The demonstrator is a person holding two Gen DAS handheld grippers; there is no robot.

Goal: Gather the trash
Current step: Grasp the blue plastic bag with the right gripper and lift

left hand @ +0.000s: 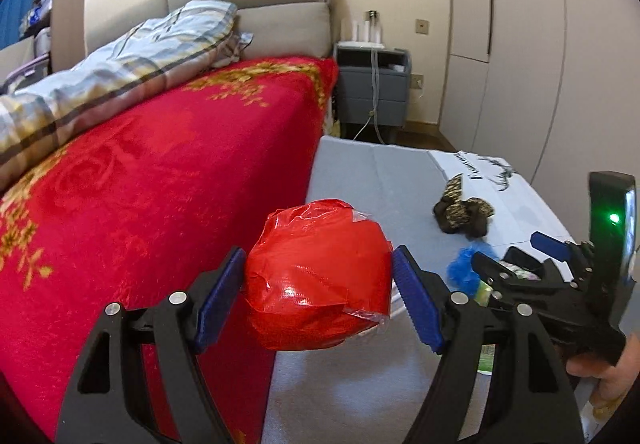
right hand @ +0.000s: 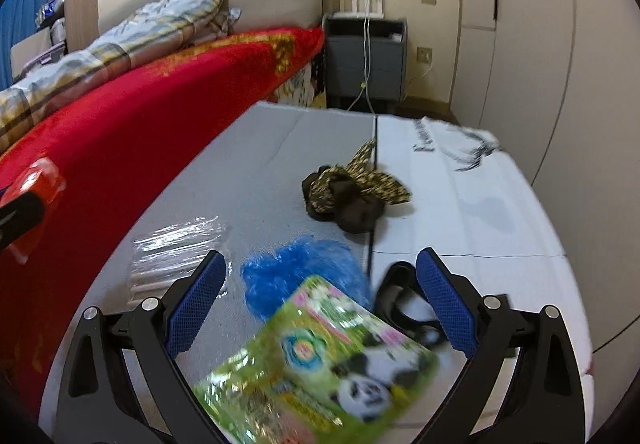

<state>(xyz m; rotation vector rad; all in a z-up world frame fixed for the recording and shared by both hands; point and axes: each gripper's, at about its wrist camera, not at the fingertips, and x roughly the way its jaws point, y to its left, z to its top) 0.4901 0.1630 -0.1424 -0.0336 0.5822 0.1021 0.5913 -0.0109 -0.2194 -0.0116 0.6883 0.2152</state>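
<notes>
My left gripper (left hand: 319,252) is shut on a crumpled red plastic bundle (left hand: 320,280), held in the air beside the bed, with a blue pad pressed on each side. The red bundle (right hand: 38,180) also shows at the left edge of the right wrist view. My right gripper (right hand: 320,256) is open over a green packet with a panda print (right hand: 320,356), which lies blurred below its fingers. Just beyond are a crumpled blue plastic piece (right hand: 304,268) and a clear wrapper (right hand: 180,248). In the left wrist view the right gripper (left hand: 516,256) is low at the right, held by a hand (left hand: 612,384).
A dark leopard-print cloth (right hand: 352,196) and a black strap (right hand: 400,296) lie on the grey mat (right hand: 280,148), next to a white printed sheet (right hand: 460,172). The bed with a red blanket (left hand: 160,184) runs along the left. A grey nightstand (left hand: 372,84) and wardrobe doors (left hand: 520,44) stand behind.
</notes>
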